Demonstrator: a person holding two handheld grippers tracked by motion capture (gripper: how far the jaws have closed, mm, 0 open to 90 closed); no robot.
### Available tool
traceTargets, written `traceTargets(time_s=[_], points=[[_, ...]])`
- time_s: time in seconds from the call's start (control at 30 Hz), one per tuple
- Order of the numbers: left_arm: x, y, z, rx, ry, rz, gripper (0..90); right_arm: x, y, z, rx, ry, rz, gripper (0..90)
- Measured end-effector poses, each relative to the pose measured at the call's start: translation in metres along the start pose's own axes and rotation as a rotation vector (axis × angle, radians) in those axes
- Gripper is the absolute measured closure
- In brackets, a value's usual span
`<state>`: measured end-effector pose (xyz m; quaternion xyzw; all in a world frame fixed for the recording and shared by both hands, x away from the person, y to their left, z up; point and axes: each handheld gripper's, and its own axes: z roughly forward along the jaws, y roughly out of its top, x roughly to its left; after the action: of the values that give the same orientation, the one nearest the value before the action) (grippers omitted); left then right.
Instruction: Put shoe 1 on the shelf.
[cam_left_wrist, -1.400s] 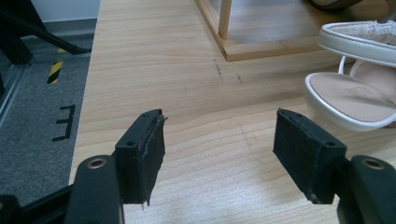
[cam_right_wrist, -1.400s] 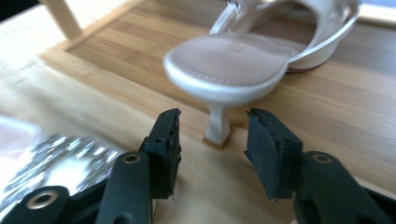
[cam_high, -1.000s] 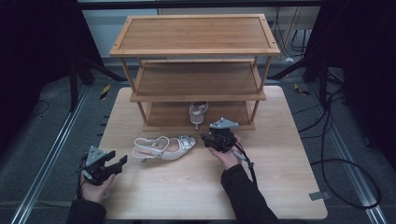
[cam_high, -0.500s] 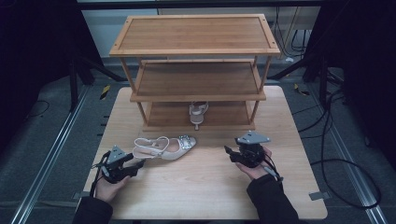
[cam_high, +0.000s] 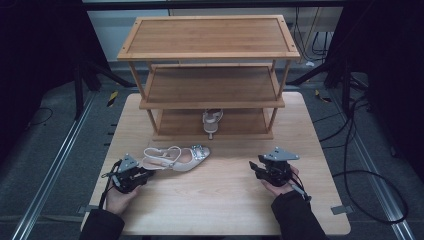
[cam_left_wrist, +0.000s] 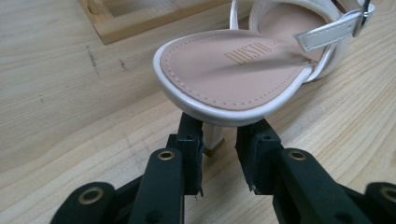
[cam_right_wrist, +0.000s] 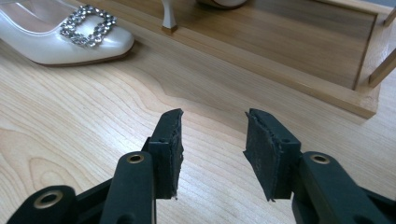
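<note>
Left gripper (cam_left_wrist: 219, 154) has just closed, pinching the shoe (cam_high: 175, 157) by its heel; right gripper (cam_right_wrist: 212, 154), at three o'clock, is spread. Next likely lifting toward the rack (cam_high: 210, 102) at twelve.

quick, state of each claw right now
left claw: closed on the heel of the white shoe
right claw: open, holding nothing
</note>
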<state>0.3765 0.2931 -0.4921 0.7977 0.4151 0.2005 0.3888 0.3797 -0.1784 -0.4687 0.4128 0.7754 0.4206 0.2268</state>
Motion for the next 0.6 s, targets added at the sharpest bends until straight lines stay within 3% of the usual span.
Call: traceTargets(time_s=[0.2, 0.33, 0.43, 0.47, 0.6], points=[[-0.008, 0.002, -0.002, 0.002, -0.023, 0.008, 73.7, -0.002, -0.002, 0.0, 0.005, -0.003, 0.006, 57.2], [-0.019, 0.002, -0.003, 0.024, -0.061, 0.016, 73.4, -0.002, -0.002, -0.001, 0.002, -0.006, 0.014, 57.8], [-0.031, 0.004, -0.004, 0.028, -0.092, 0.015, 72.9, -0.002, -0.002, -0.002, -0.003, -0.003, 0.018, 58.3], [-0.04, 0.006, -0.004, 0.021, -0.121, 0.012, 72.6, -0.001, -0.002, -0.002, -0.007, -0.002, 0.017, 58.9], [-0.063, 0.008, 0.001, 0.025, -0.137, 0.024, 72.6, -0.002, -0.003, 0.0, -0.001, 0.001, 0.022, 59.0]])
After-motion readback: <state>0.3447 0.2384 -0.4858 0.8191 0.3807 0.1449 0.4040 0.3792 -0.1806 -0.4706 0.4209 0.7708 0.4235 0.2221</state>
